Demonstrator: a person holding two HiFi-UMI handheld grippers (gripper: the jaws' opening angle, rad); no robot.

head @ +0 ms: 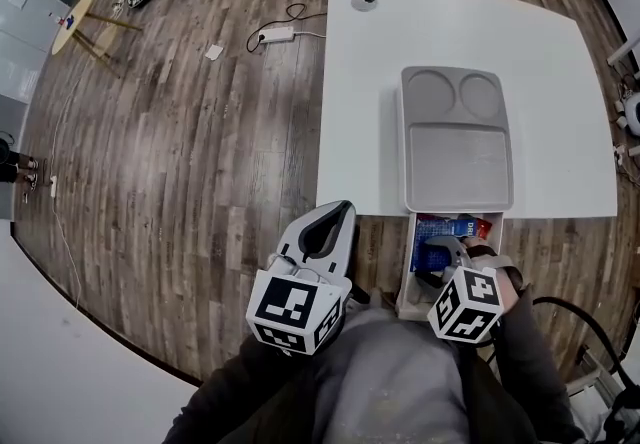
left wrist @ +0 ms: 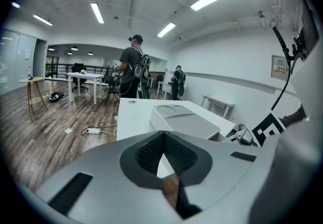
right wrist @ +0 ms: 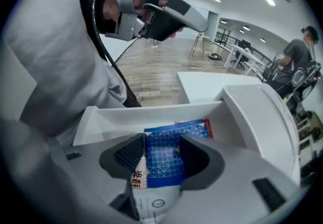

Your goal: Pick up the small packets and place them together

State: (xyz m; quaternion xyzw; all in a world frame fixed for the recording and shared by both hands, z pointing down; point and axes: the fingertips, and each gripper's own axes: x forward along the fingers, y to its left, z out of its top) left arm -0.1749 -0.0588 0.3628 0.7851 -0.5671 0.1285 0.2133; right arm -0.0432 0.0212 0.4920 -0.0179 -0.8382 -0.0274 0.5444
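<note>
I am working the pick-up step: the right gripper (right wrist: pixel 161 142) is hanging in the white bin (right wrist: pixel 151 115), fingers spread around a blue packet (right wrist: pixel 174 128) lying there, not squeezing. I judge that closing squarely and lifting is coming next. The left gripper (head: pixel 338 212), beside the bin, is idling with fingers closed and empty.

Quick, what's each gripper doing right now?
Left gripper: closed, empty.
Right gripper: open, jaws either side of a blue packet in the white bin, apparently not pressing it.
</note>
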